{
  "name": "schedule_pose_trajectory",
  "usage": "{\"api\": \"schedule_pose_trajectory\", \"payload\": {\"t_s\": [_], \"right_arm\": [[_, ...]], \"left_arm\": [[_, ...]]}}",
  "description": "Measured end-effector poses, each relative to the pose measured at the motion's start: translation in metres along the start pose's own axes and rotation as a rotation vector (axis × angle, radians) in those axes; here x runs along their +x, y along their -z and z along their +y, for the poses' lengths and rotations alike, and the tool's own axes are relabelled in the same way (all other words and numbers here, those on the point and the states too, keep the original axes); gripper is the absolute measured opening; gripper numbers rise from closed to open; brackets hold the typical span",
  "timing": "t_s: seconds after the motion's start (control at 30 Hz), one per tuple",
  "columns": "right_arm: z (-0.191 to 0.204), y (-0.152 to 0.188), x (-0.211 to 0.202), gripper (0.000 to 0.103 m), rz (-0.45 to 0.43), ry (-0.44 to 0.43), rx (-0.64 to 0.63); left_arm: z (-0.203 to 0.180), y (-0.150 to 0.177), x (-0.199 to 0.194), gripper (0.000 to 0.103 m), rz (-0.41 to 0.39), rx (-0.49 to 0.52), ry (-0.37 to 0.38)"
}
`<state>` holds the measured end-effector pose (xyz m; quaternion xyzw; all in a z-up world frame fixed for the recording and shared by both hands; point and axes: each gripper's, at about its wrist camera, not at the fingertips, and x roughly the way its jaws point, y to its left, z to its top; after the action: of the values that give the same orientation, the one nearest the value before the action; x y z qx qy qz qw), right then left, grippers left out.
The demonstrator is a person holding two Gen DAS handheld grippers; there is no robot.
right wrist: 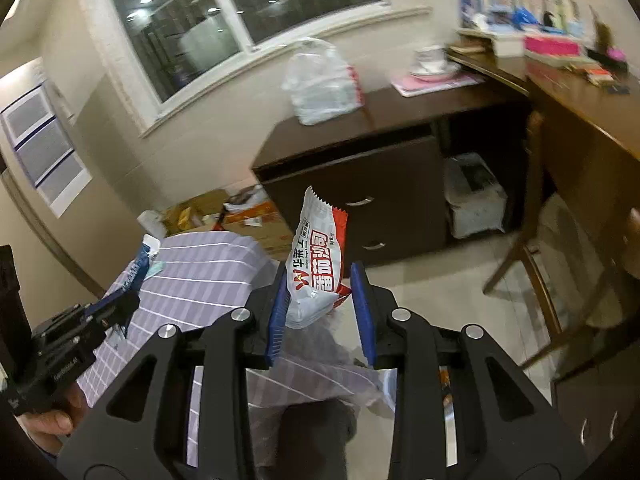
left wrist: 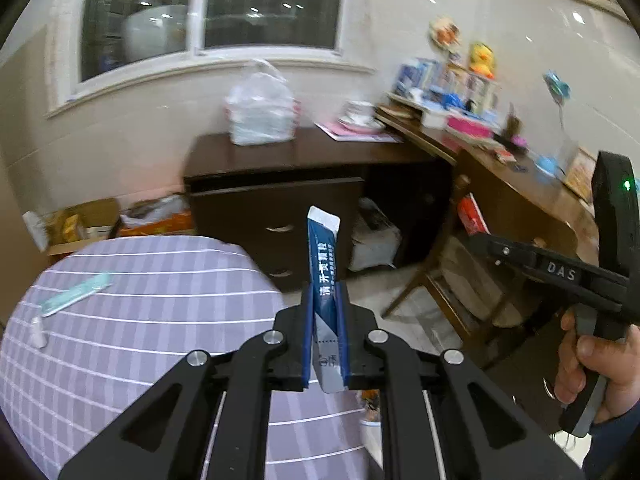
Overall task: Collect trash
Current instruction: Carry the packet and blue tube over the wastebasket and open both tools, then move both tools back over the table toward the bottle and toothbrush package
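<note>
My left gripper (left wrist: 326, 300) is shut on a narrow dark blue sachet (left wrist: 323, 264) with white print, which stands upright out of the pads. My right gripper (right wrist: 322, 292) is shut on a red and white snack wrapper (right wrist: 318, 256), crumpled at the bottom. Both are held in the air beside a bed with a lilac checked sheet (left wrist: 160, 320). On that sheet lie a pale green strip wrapper (left wrist: 76, 294) and a small white scrap (left wrist: 38, 332). The right gripper's body (left wrist: 560, 272) and the hand holding it show at the right of the left wrist view. The left gripper (right wrist: 132, 280) with its blue sachet shows at the left of the right wrist view.
A dark brown drawer cabinet (left wrist: 280, 216) stands under the window, with a white plastic bag (left wrist: 260, 108) on top. A cluttered wooden desk (left wrist: 520, 184) and a wooden chair (left wrist: 452, 280) stand to the right. Cardboard boxes (left wrist: 88, 224) sit on the floor by the bed.
</note>
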<state>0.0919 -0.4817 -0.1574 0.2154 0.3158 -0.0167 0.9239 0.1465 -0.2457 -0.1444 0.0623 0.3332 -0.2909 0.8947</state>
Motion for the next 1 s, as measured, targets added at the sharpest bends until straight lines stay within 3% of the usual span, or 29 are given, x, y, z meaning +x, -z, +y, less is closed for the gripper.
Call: {"api": "schedule_pose_trajectory", "payload": {"t_s": [0.3,0.77,0.8,0.83,0.87,0.9,1.0], "right_arm": [[-0.063,0.016,0.01,0.03,0.046,0.073,0.105],[-0.117,0.037,0.052,0.033,0.156,0.097,0.216],[-0.122,0.039,0.058,0.046,0.175,0.09,0.237],[-0.127,0.041,0.061,0.065,0.186,0.088,0.262],[-0.133,0.043,0.062,0.069,0.183,0.095,0.291],[-0.136,0.044,0.063,0.073,0.181,0.096,0.302],[-0.144,0.046,0.064,0.087,0.186,0.103,0.325]], "left_arm": [[-0.06,0.016,0.078,0.01,0.158,0.094,0.089],[-0.104,0.034,0.167,0.013,0.34,0.144,0.164],[-0.105,0.035,0.173,0.019,0.36,0.141,0.168],[-0.106,0.035,0.178,0.047,0.374,0.14,0.153],[-0.104,0.035,0.18,0.078,0.376,0.131,0.131],[-0.103,0.034,0.178,0.084,0.353,0.121,0.121],[-0.095,0.03,0.169,0.086,0.315,0.115,0.113]]}}
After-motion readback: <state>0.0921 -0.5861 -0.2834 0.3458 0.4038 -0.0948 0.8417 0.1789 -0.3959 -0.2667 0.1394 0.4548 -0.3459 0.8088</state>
